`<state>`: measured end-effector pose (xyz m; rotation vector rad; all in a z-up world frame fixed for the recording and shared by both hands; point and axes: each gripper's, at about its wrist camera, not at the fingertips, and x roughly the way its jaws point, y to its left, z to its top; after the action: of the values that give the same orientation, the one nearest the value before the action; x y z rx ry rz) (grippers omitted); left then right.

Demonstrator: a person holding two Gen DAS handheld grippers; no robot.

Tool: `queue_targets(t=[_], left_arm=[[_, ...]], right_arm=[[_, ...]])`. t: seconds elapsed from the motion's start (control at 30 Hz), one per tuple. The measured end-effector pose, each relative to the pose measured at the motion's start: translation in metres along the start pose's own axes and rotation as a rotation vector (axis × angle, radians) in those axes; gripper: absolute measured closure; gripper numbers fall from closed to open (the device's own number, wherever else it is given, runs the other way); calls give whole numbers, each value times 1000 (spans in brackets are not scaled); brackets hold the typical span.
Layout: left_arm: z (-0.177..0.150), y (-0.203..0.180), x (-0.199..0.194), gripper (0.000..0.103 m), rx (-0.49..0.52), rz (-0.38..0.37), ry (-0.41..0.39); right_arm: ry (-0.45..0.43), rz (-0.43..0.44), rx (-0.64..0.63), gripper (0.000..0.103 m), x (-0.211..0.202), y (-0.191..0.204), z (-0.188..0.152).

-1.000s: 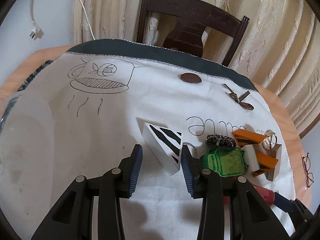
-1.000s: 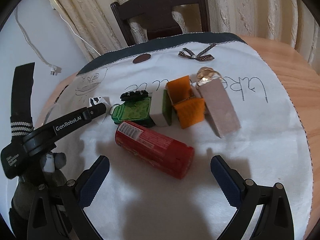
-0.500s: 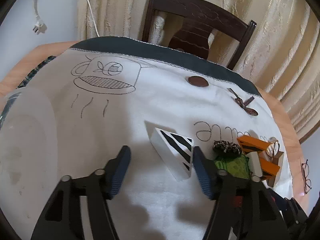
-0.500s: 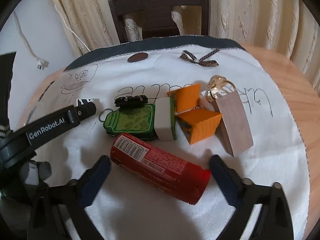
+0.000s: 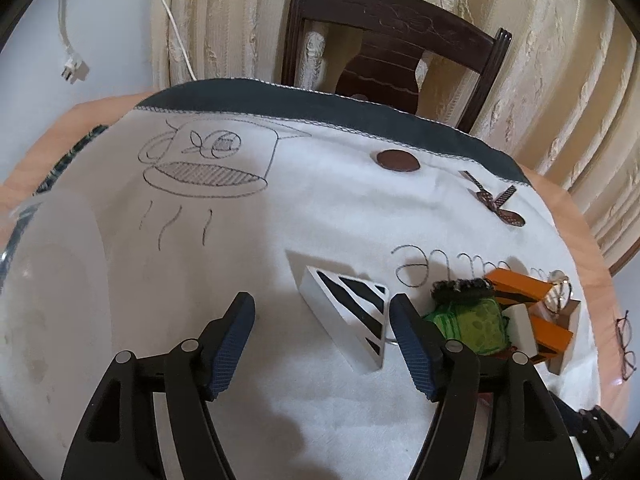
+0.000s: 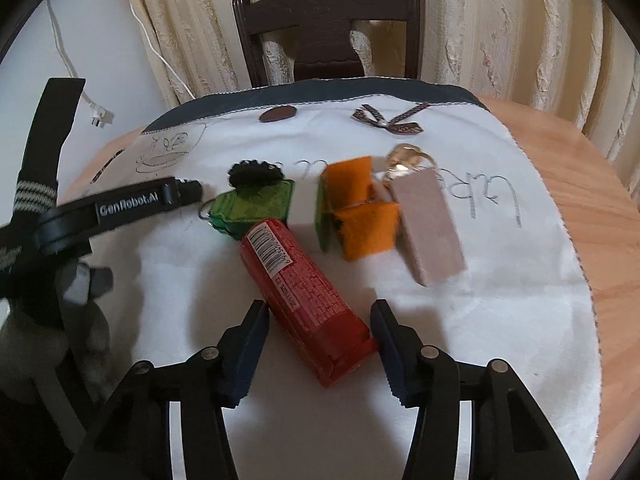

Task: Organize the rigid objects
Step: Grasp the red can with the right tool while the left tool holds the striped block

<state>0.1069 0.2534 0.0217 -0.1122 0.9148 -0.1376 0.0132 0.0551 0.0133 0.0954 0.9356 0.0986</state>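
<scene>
The red tube lies on the white cloth, its near end between the fingers of the right gripper. The jaws are spread, one on each side of the tube and close to it; whether either pad touches it cannot be told. The tube runs away and to the left, barcode label up. Only the right wrist view shows it.

Beyond its far end sits a cluster: a green pouch with a black frilled piece behind it, a white block, two orange blocks, and a grey-brown block with a gold ring at its far end. These sit close together, some touching.

The left wrist view shows what the right one hides: a white wedge with black stripes, lying on the cloth between the fingers of the left gripper. The jaws are spread; the wedge lies close against the right finger and well apart from the left finger. In the right view the left gripper's black body crosses in front of that spot and covers the wedge.

From the left view the same cluster appears at the right, partly behind the finger: green pouch, orange blocks.

Farther out, both views show a brown oval patch and a ribbon bow on the cloth, a dark chair and curtains. The left view alone shows a drawn cup, a clear plastic item at the left and glasses on the wooden table.
</scene>
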Motion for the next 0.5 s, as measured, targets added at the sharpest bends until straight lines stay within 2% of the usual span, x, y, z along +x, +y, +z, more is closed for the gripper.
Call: queue_targets(t=[0.13,0.3,0.5], left_arm=[[1,4,0,27,1,21,0],[-1,2,-3,27,29,30,6],[0,-2,-2,27,37,13,19]], right_arm=[[-2,-23,-3,46,-5,-16,-4],[-5,-64,-3,41,-12,-39,-7],[-34,-82,75,34,-28,-65,-4]])
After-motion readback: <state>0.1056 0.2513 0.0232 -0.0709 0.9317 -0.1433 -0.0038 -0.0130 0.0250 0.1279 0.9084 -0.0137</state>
